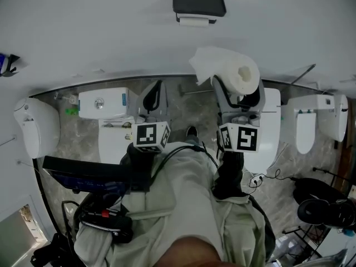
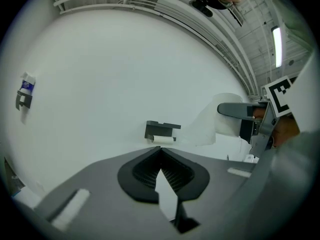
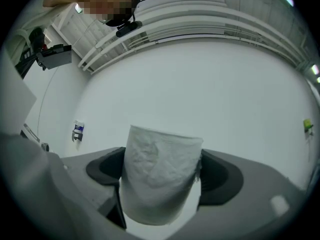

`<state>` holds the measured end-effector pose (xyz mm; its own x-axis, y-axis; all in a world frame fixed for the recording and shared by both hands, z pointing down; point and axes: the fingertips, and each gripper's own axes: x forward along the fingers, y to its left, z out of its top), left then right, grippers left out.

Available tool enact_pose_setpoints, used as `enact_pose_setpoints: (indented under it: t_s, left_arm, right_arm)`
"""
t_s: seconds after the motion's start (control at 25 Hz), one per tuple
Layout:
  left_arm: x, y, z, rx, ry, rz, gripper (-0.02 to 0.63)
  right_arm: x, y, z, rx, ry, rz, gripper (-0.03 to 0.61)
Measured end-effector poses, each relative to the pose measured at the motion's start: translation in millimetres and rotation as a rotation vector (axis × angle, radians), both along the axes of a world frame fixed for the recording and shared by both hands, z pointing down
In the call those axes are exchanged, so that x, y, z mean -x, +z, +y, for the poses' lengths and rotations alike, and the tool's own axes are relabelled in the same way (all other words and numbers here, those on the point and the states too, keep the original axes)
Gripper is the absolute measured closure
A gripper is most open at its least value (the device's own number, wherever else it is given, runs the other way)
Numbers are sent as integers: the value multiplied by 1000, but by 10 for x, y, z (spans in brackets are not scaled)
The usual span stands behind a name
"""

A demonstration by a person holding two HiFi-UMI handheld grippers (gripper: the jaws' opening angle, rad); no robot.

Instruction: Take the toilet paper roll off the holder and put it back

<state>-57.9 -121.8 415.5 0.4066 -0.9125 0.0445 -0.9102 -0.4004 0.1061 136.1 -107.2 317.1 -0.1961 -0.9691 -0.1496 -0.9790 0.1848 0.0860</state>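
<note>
The white toilet paper roll (image 1: 240,74) is clamped between the jaws of my right gripper (image 1: 238,92), and a loose sheet hangs off its left side. It fills the right gripper view (image 3: 161,179), held up in front of the white wall. The black holder (image 1: 198,5) is fixed to that wall above and left of the roll, with a white bar under it. My left gripper (image 1: 153,97) is shut on nothing, lower and to the left. From its view the holder (image 2: 161,131) sits just beyond the closed fingertips (image 2: 165,160), with the roll (image 2: 220,123) to the right.
A white toilet tank (image 1: 103,103) stands below the left gripper and another toilet (image 1: 313,125) at the right. A rounded white fixture (image 1: 36,127) is at the left. A small dispenser (image 2: 24,93) hangs on the wall far left. The person's trouser leg (image 1: 183,204) fills the foreground.
</note>
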Motion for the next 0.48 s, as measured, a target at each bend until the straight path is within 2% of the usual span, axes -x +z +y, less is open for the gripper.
enact_pose_setpoints:
  t_s: [0.48]
  left_arm:
    - [-8,-51,1,-4,-24,-4,606]
  right_arm:
    - [42,370,177,51,-27,-38,133]
